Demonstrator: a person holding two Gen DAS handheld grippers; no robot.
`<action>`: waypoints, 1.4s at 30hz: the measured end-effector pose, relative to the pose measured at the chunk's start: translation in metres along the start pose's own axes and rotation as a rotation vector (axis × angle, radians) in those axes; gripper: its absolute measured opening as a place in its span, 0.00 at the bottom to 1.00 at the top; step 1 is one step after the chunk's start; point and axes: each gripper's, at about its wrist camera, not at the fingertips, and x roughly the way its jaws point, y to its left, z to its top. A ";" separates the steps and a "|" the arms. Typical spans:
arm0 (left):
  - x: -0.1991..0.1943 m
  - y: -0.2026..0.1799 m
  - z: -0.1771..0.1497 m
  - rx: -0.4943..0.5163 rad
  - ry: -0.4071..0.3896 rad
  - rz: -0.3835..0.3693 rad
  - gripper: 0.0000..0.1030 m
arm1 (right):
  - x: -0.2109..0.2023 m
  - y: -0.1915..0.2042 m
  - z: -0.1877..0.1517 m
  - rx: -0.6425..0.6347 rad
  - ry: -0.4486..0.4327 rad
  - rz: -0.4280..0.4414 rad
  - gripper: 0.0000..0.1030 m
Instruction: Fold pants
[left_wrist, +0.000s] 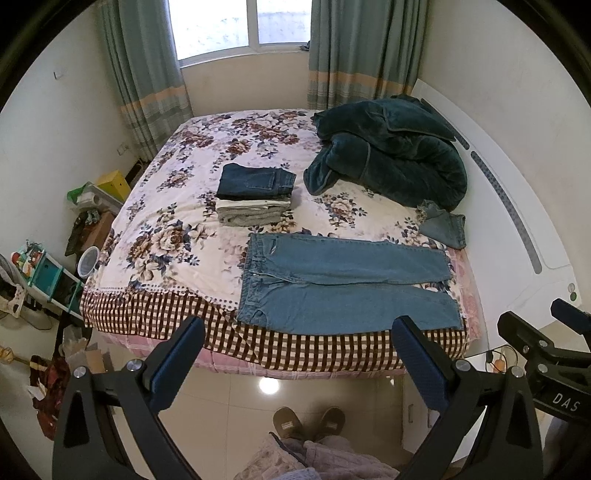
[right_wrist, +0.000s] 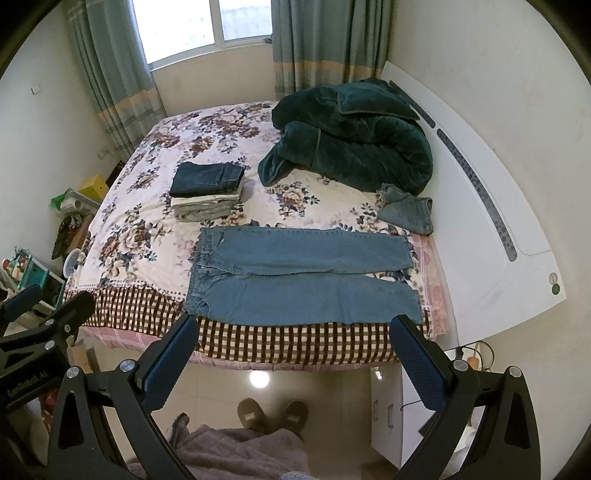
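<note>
Light blue jeans (left_wrist: 343, 284) lie flat near the front edge of the bed, waist to the left, both legs spread to the right; they also show in the right wrist view (right_wrist: 303, 278). My left gripper (left_wrist: 297, 328) is open and empty, held in the air before the bed's front edge, short of the jeans. My right gripper (right_wrist: 293, 328) is open and empty at the same height, to the right of the left one. Each gripper shows at the edge of the other's view.
A stack of folded pants (left_wrist: 255, 194) sits mid-bed behind the jeans. A dark green quilt (left_wrist: 391, 155) is heaped at the back right, with another pair of blue jeans (left_wrist: 443, 225) beside it. The white headboard (left_wrist: 517, 221) runs along the right. Clutter stands on the floor at left.
</note>
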 end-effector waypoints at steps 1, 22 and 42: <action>0.001 0.000 0.000 0.002 0.001 -0.004 1.00 | 0.001 0.001 0.001 0.003 0.002 -0.005 1.00; 0.308 -0.010 0.115 -0.057 0.186 0.205 1.00 | 0.315 -0.128 0.125 0.348 0.146 -0.144 1.00; 0.794 0.030 0.156 -0.578 0.711 0.351 1.00 | 0.844 -0.327 0.166 0.742 0.498 -0.212 1.00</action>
